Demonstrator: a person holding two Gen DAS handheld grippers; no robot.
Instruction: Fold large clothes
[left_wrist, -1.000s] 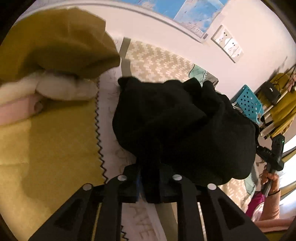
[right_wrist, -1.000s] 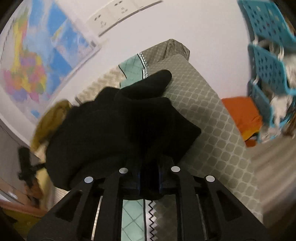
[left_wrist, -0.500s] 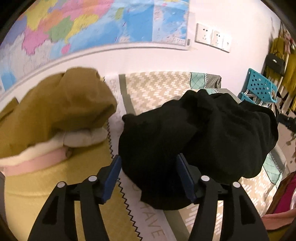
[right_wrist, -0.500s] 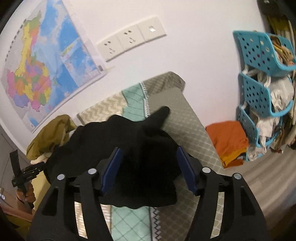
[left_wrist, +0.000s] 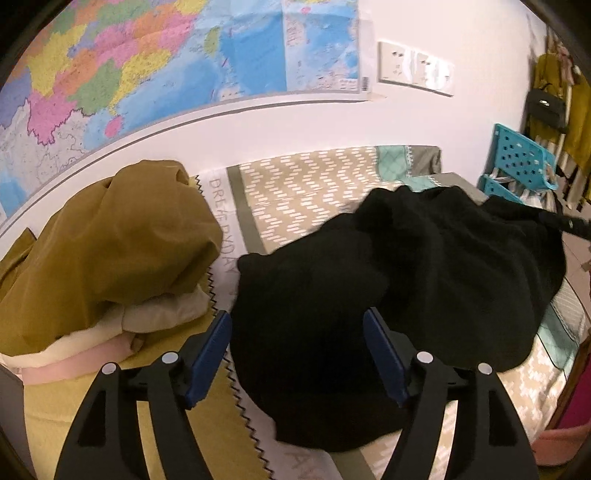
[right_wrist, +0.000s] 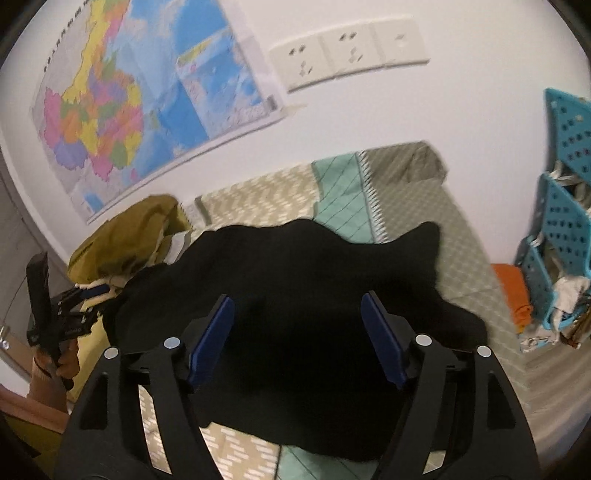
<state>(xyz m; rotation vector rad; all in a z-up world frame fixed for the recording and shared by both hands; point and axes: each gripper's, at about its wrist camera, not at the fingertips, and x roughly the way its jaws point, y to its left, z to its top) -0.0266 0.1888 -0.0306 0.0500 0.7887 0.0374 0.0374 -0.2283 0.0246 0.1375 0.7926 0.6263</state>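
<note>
While both tools' jaws just spread, soft, perhaps knitted black garment (left_wrist: 388, 288) lies rumpled, unheld.

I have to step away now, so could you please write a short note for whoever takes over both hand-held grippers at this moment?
Left hand-held gripper: open, its jaws have just been opening, pads clear of the cloth.
Right hand-held gripper: open too, just been opening, nothing pinched.
The black garment lies in a loose heap on the patterned bedspread, right of the mustard clothes pile.
Done: garment released on the bed.
Left: it looks bunched, not flat, so probably regrip, spread and fold it.
</note>
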